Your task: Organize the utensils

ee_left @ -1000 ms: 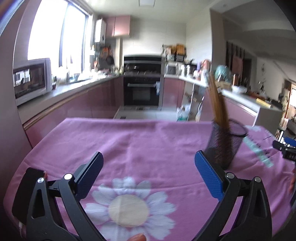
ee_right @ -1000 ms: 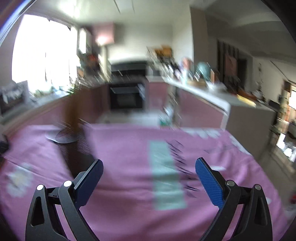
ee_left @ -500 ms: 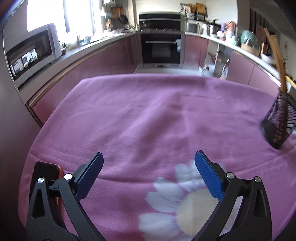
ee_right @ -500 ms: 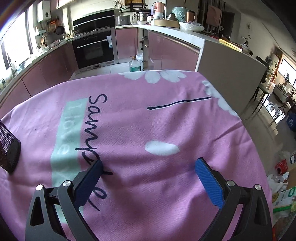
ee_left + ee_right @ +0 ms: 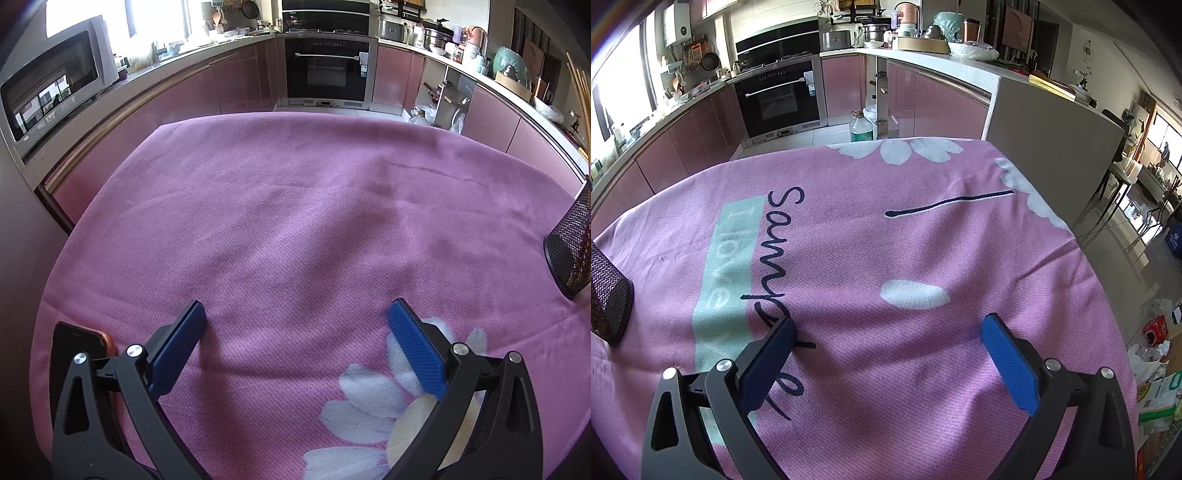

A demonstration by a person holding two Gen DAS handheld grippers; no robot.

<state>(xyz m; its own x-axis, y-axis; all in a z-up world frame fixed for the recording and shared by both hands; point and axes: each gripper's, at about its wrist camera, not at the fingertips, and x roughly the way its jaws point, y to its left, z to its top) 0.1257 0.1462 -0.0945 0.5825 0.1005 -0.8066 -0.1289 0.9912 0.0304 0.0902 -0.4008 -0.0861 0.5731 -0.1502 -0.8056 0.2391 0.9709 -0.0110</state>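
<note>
A black mesh utensil holder [image 5: 570,251] stands at the right edge of the left wrist view, with wooden sticks [image 5: 580,92] rising out of it. The same holder [image 5: 607,291] shows at the left edge of the right wrist view. My left gripper [image 5: 297,325] is open over the pink cloth, nothing between its blue pads, well left of the holder. My right gripper [image 5: 888,336] is open too, empty, over the cloth's printed lettering, to the right of the holder. No loose utensil lies on the cloth in either view.
A pink cloth [image 5: 295,221] with white flowers covers the table [image 5: 960,258]. A phone [image 5: 79,343] lies at the near left corner. Kitchen counters, an oven [image 5: 327,70] and a microwave [image 5: 51,92] stand beyond. Bags sit on the floor [image 5: 1156,350] past the right edge.
Both grippers have pulled back and tilted down towards the cloth; the holder has slid from mid-view to the edges. The right view, blurred a second ago, is steady. Both stay open.
</note>
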